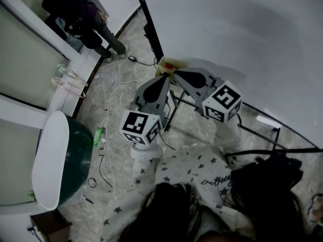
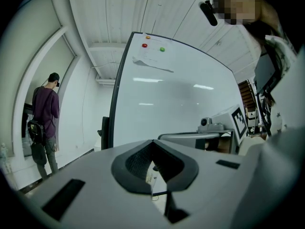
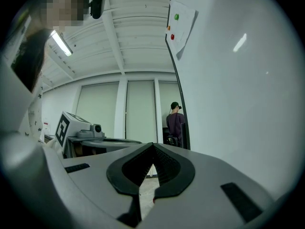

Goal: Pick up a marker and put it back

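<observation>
My left gripper (image 1: 165, 79) and right gripper (image 1: 176, 73) are held side by side, tips pointing at the lower left corner of a large whiteboard (image 1: 242, 34). Just beyond the tips is a small tan ledge (image 1: 167, 65) with something red on it; I cannot tell whether it is a marker. In the left gripper view the left gripper (image 2: 152, 144) has its black pads together with nothing between them. The right gripper (image 3: 153, 146) looks the same in its own view, shut and empty. No marker shows clearly in either gripper view.
A sheet with red and green magnets (image 2: 152, 47) hangs on the whiteboard (image 2: 176, 99). Another person (image 1: 81, 14) stands by the windows. Cables (image 1: 113, 115) lie on the stone floor, a green and white tub (image 1: 60, 160) stands at left, and the board's black frame (image 1: 252, 130) runs low at right.
</observation>
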A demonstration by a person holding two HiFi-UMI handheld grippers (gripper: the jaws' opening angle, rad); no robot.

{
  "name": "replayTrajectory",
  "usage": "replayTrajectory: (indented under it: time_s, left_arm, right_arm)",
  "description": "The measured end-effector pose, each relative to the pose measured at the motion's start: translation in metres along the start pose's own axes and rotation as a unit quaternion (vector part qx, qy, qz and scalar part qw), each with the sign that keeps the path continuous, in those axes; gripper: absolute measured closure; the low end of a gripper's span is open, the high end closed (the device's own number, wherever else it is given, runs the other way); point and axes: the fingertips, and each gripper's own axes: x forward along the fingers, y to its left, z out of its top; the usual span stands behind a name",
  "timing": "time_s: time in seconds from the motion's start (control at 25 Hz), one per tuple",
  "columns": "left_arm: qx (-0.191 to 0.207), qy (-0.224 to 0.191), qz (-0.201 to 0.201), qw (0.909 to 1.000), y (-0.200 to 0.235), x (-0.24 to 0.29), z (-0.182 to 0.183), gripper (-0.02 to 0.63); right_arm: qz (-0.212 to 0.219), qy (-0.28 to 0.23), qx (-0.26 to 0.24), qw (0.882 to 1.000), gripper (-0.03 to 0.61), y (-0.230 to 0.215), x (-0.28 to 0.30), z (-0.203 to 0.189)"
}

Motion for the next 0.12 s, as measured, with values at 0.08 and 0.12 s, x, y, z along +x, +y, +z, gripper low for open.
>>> replayTrajectory:
  time_s: [0.08, 0.12]
  left_arm:
    - [-0.001, 0.0, 0.001, 1.0, 0.0009, -0.0012, -0.0003, 0.612]
    - [-0.001, 0.0, 0.001, 1.0, 0.0014, -0.0019, -0.0006, 0.612]
  right_arm:
    - [0.0, 0.001, 0.0, 1.0, 0.571, 0.0009, 0.0009, -0.0008]
    - [0.0, 0.001, 0.0, 1.0, 0.571, 0.0014, 0.0014, -0.0013]
